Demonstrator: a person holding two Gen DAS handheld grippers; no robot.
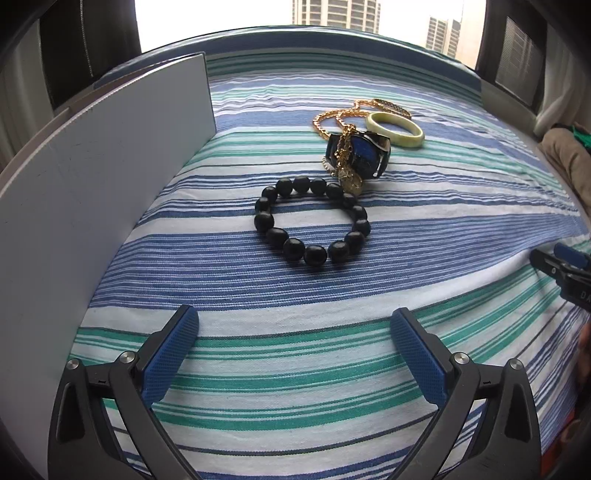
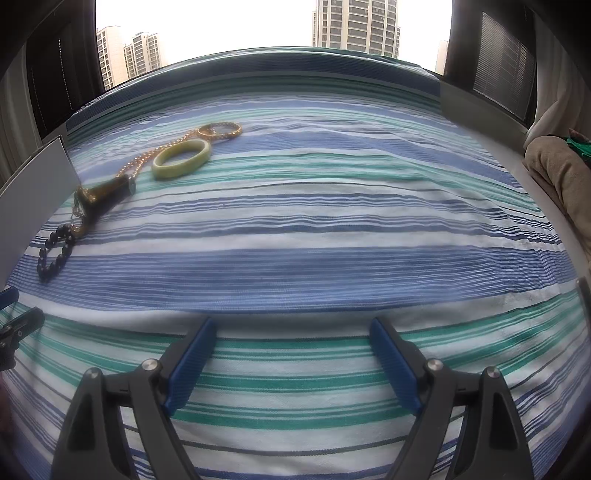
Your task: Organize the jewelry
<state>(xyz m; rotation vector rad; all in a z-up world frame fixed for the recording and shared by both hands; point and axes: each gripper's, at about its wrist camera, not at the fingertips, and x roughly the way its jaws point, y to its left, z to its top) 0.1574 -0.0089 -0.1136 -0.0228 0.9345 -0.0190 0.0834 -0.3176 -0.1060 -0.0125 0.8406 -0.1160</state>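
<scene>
Left gripper jaws apart, black bead bracelet at twelve o'clock, right gripper jaws apart, gold bangle at eleven o'clock, clearer here

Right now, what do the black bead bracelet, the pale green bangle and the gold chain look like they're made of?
Black bead bracelet: glossy dark stone or lacquered wood, judging by soft highlights. Pale green bangle: polished jade-like stone, or resin. Gold chain: shiny yellow metal links.

Striped cloth before bright window, towers outside.
</scene>
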